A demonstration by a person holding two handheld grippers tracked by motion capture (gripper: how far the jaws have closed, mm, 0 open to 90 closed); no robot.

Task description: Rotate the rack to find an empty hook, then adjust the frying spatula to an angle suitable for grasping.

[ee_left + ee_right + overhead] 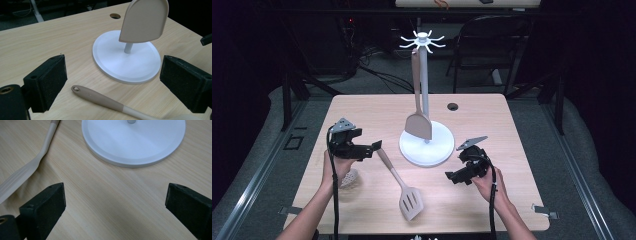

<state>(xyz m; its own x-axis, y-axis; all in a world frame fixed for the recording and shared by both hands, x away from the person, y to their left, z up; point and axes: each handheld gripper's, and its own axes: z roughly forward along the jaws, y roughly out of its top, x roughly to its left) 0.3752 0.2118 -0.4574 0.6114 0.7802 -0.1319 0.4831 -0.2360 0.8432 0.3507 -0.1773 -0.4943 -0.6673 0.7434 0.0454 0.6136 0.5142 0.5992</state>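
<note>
A perforated white utensil (350,178) sits mostly hidden under the left hand. 2 spatulas counted: 1 hangs on the stand (426,145), 1 slotted spatula (402,185) lies on the counter (492,115) (handle tip between the left gripper's (374,148) wide jaws, untouched). Right gripper (451,177) wide, empty.

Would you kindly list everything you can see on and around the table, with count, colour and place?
Table: one, light wood, centre of the high view.
Utensil stand: one, white, round base mid-table, pole topped by hooks.
Solid spatula: one, beige, hanging from a hook of the stand.
Slotted spatula: one, beige, lying flat on the table in front of the stand.
Perforated utensil head: one, white, on the table, partly behind the left hand.
Cable hole: one, dark, far side of the tabletop.
Chair: one, black, behind the table.
Left gripper: one, black, jaws open, by the slotted spatula's handle end.
Right gripper: one, black, jaws open, right of the stand base.
</note>
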